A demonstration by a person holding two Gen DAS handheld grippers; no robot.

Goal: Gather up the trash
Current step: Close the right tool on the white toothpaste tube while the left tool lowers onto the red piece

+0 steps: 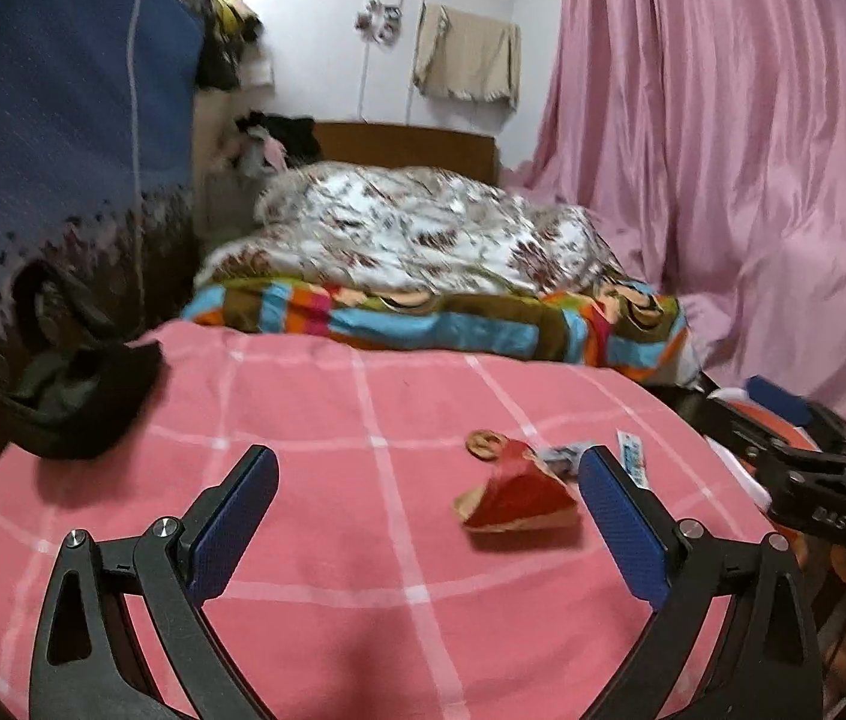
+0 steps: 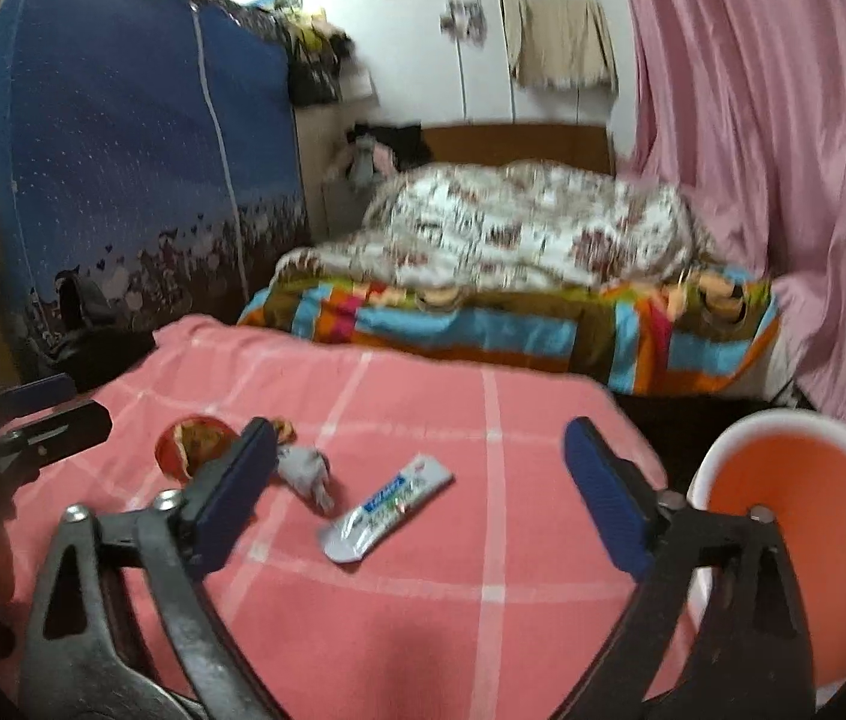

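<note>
While you are holding both claws spread wide and empty over the pink checked blanket (image 2: 423, 570), the trash is lying between them: a red wrapper (image 1: 516, 495), a crumpled grey scrap (image 2: 306, 471) and a silver sachet (image 2: 387, 507). Your left claw (image 1: 429, 504) is hovering beside the red wrapper, and your right claw (image 2: 420, 480) is framing the sachet, with an orange bin (image 2: 807, 516) sitting at its right.

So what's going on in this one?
A person holds a claw in each hand over a pink checked cloth. Both are open and empty: the left claw sits near a red crumpled wrapper, the right claw hovers over a silver sachet and a grey wad. An orange bin waits at the right. Nothing looks collected yet.
</note>
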